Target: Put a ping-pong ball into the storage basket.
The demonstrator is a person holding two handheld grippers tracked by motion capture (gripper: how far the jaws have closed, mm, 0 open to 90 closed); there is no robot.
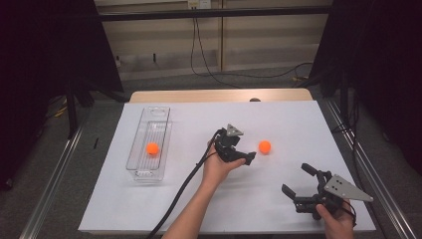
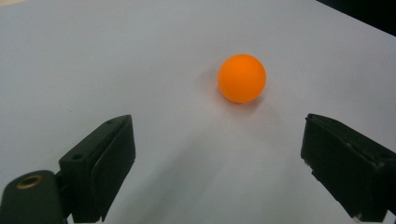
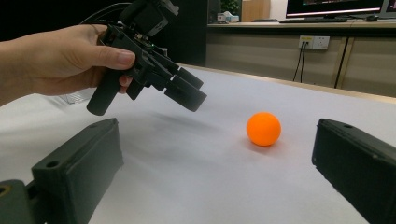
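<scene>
High view: two orange balls are on the white table (image 1: 149,209). One orange ball (image 1: 264,146) lies free on the bare surface near the middle; the other, the ball in the tray (image 1: 152,148), sits inside a clear plastic tray (image 1: 158,112) at the left side. There are two grippers. The left gripper (image 1: 249,158), held in the left hand (image 1: 219,167), hangs just beside the free ball, its jaws pointing toward it and apart from it. One black cable (image 1: 181,191) trails from it toward the bottom edge. The right gripper (image 1: 297,180), held in the right hand (image 1: 337,219), is near the table's lower right corner, well apart from the ball, jaws spread wide and empty. Nothing lies between either gripper and the free ball.

Left gripper view: one orange ball (image 2: 242,78) rests on the white surface ahead of the two black jaws, which stand wide apart with nothing between them. The ball sits beyond the tips, nearer the right jaw.

Right gripper view: one orange ball (image 3: 264,129) lies ahead, between the lines of the two spread, empty jaws. The left gripper (image 3: 187,91) hovers above the table to the ball's left, tilted down toward it, not touching. Behind stand a wall socket (image 3: 314,42) and a monitor (image 3: 334,7).
</scene>
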